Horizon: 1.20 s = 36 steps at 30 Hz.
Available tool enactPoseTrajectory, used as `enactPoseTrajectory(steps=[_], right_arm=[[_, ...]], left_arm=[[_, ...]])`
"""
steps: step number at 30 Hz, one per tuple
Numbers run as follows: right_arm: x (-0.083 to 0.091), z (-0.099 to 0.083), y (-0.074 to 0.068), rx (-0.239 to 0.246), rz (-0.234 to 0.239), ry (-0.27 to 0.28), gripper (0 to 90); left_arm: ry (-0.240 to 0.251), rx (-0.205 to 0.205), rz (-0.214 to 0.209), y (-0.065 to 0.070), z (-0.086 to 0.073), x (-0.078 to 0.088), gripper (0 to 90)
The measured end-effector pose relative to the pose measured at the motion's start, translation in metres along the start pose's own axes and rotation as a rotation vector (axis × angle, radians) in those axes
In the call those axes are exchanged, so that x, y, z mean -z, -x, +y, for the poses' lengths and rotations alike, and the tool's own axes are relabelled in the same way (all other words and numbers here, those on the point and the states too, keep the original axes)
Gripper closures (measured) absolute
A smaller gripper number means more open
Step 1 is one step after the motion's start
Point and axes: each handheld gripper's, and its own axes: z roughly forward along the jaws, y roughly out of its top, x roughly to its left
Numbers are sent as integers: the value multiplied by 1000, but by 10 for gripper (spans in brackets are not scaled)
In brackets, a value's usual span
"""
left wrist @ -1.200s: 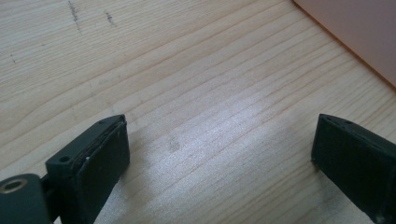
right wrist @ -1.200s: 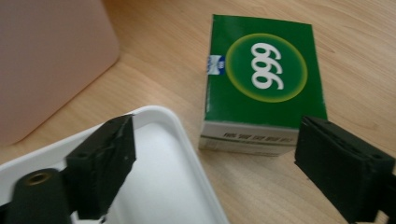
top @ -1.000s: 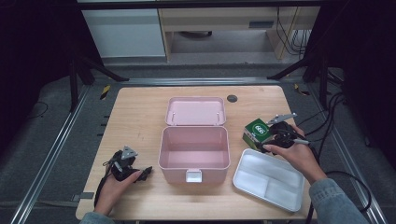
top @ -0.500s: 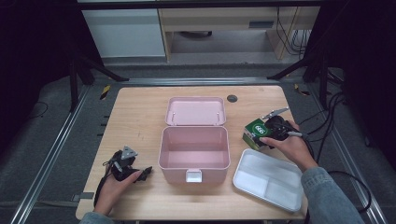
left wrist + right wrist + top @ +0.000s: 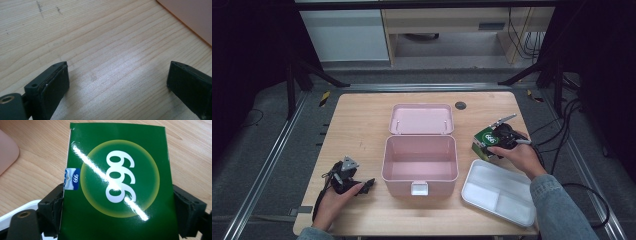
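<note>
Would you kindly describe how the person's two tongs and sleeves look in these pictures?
Both tongs are black. The left tongs carry a grey three-cornered plate on top, and a black cable trails from them. The left tongs' pads are flat, blocky and matte. The right tongs have a silvery bar sticking up, with a black cable running off. The right arm wears a blue denim sleeve.

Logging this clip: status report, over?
Left gripper open, idle on table. Right gripper jaws just closing around green box. Pink case open, unobstructed.

High view looking forward and down on the whole surface (image 5: 362, 120), both gripper views close above its wood, pink box (image 5: 420, 157) edge shared
</note>
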Motion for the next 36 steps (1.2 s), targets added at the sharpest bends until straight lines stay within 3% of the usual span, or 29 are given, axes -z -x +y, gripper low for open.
enactPoseTrajectory(steps=[8,18,24,30,36], right_arm=[[12,2,0,44,-12,15,176],[66,30,-17,172,-2,95,176],[105,59,-39,286,40,147,176],[123,83,-55,351,65,178,176],[135,105,-80,431,100,198,177]], left_arm=[[0,1,1,0,0,0,34],[1,3,3,0,0,0,34],[1,4,3,0,0,0,34],[2,4,4,0,0,0,34],[2,5,5,0,0,0,34]])
